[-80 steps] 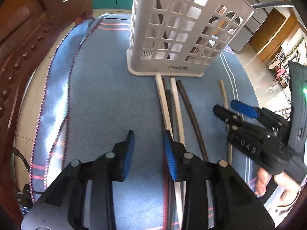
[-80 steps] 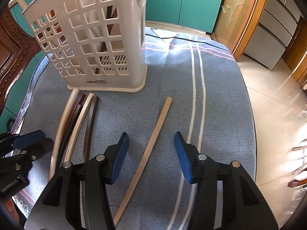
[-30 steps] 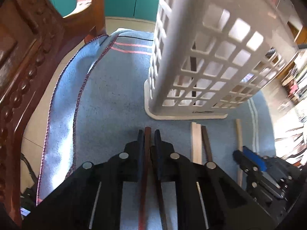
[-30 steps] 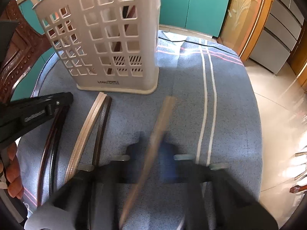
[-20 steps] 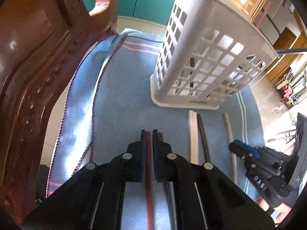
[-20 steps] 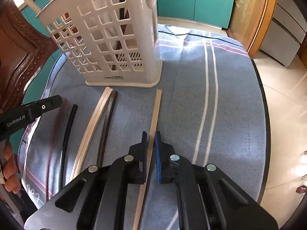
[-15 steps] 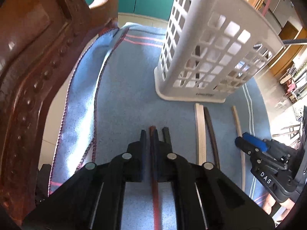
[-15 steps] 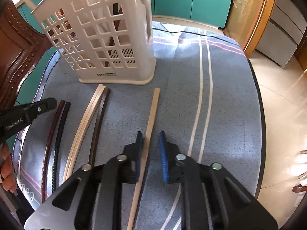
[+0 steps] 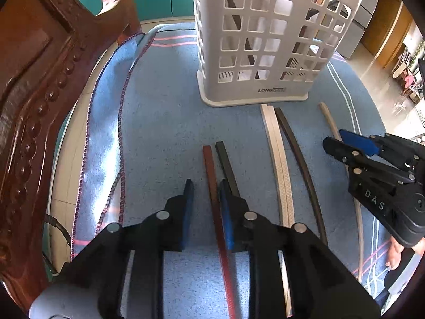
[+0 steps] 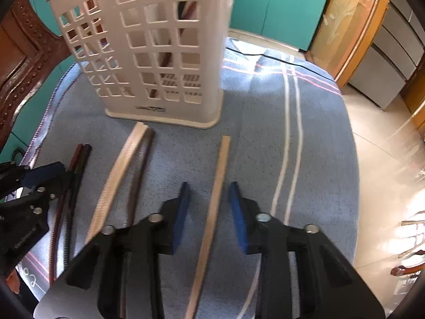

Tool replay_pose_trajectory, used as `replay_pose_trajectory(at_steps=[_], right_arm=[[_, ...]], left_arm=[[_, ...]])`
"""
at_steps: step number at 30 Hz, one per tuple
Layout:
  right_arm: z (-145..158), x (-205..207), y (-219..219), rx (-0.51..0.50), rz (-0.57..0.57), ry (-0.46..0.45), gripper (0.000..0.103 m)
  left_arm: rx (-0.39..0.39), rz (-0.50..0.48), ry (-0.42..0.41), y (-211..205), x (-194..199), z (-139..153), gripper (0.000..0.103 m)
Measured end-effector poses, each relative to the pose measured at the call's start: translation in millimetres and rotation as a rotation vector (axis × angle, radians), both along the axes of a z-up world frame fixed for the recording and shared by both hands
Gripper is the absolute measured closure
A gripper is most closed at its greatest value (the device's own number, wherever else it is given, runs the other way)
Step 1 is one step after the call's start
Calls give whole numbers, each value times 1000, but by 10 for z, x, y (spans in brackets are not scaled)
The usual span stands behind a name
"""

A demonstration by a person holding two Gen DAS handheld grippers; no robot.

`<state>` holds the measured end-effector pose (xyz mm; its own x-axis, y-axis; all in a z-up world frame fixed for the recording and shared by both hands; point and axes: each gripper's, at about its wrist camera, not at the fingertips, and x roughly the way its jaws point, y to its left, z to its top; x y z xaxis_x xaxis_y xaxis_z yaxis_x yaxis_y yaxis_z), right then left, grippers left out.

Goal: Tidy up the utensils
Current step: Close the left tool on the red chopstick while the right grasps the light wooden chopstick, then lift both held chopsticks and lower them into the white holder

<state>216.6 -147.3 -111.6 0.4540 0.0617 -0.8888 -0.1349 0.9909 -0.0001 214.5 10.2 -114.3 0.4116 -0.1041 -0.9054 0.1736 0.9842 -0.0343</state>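
Utensils lie loose: left hand-held gripper (image 9: 204, 186) opening, right hand-held gripper (image 10: 209, 188) closing.

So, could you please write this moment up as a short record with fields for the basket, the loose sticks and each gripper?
basket: white slotted basket upright on the blue cloth, some sticks already inside
loose sticks: red-brown stick, black stick, pale stick, dark stick, tan stick
left gripper: jaws opening, red-brown stick between them, lying against one pad
right gripper: jaws closing, tan stick between them, pads clear of it
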Motion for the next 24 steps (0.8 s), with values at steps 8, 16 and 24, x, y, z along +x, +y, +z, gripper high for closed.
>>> replay_pose_trajectory(at_steps=[8, 16, 24], right_arm=[[311, -106, 14, 95, 28, -75, 97], [1253, -607, -261, 253, 74, -288, 97], [2135, -824, -588, 443, 38, -506, 97]], left_arm=[[-102, 45, -107, 183, -47, 341, 96], [-258, 17, -371, 423, -554, 1350, 96], [-392, 6, -657, 619, -864, 2390, 96]])
